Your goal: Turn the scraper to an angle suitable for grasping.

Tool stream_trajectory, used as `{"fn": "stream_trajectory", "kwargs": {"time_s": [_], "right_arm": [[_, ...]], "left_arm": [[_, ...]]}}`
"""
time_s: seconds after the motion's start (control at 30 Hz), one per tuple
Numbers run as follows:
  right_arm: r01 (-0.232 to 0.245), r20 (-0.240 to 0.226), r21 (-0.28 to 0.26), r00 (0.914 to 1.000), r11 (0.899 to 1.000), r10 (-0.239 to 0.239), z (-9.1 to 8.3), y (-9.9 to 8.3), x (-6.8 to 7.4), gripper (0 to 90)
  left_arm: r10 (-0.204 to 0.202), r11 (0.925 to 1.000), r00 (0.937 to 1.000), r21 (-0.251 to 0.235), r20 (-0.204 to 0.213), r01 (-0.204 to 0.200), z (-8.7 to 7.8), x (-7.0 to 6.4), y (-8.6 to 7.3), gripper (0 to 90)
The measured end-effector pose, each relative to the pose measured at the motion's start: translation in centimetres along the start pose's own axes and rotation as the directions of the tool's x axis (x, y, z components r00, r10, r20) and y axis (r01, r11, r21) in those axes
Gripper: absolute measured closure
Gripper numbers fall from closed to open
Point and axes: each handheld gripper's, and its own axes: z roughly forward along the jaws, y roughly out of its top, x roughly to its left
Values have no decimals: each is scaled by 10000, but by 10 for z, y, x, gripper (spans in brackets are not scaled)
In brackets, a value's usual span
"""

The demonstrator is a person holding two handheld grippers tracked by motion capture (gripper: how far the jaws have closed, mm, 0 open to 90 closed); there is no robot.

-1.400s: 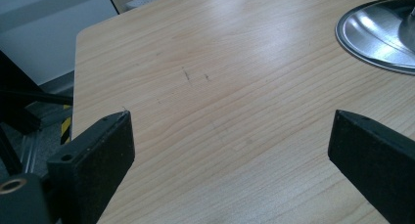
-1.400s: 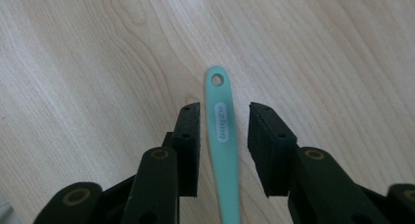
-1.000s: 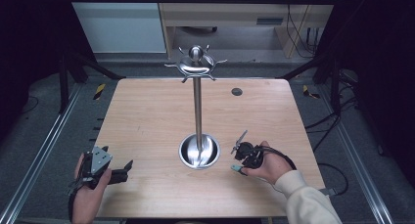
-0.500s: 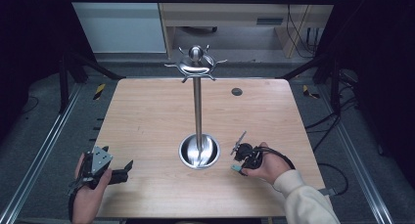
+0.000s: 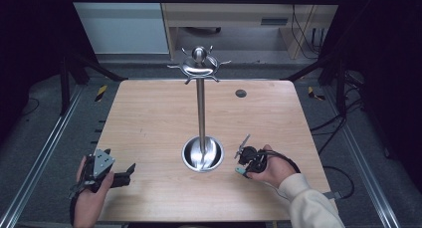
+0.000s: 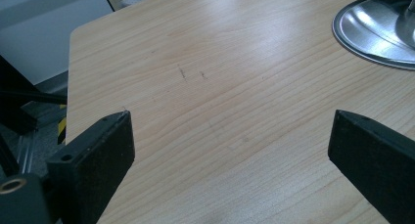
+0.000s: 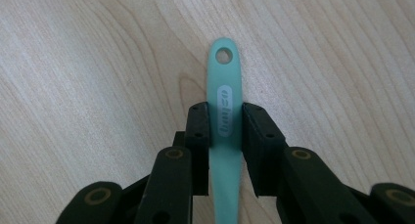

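A tall metal stand [image 5: 200, 108] with a ring of hooks [image 5: 199, 64] at its top rises from a round dished base [image 5: 202, 154] in the middle of the wooden table [image 5: 149, 118]. To the right of the base, my right gripper [image 5: 245, 163] is shut on the teal handle [image 7: 224, 77] of a utensil; the handle has a hole at its end and lies just over the wood. The utensil's thin metal end [image 5: 243, 145] sticks up behind the hand. Near the table's front left corner, my left gripper [image 5: 130, 169] stands open over bare wood [image 6: 230, 136], with the base's rim [image 6: 377, 28] at upper right.
A small dark round disc [image 5: 241, 93] is set in the tabletop at the far right. Metal rails [image 5: 45, 153] run along the table's sides. The table's left edge [image 6: 68, 87] lies close to my left gripper.
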Motion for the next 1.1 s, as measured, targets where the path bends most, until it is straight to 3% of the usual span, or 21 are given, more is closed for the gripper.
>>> {"fn": "stream_trajectory", "kwargs": {"time_s": [0.2, 0.4, 0.6, 0.9, 1.1], "right_arm": [[35, 90, -99, 10000, 9999, -34, -7, -1, -2, 744], [-279, 189, -366, 9994, 9989, 286, -25, -4, -4, 745], [-303, 414, -1008, 9985, 9944, 346, -48, -7, -4, 745], [-684, 752, -1933, 9936, 9788, 843, -85, -12, -12, 745], [-698, 934, -2859, 9906, 9557, 1003, -110, -12, -16, 745]], "left_arm": [[-33, 10000, 10000, 18, 9, 33, 0, 0, -1, 31], [-74, 10000, 9999, -5, 68, 74, -1, 0, -1, 31], [-133, 9999, 9999, -22, 85, 133, -2, -1, -2, 31], [-174, 9998, 9998, -24, 87, 174, -2, -1, -2, 31], [-142, 9999, 9998, -3, 111, 142, -1, -1, -2, 31]]}}
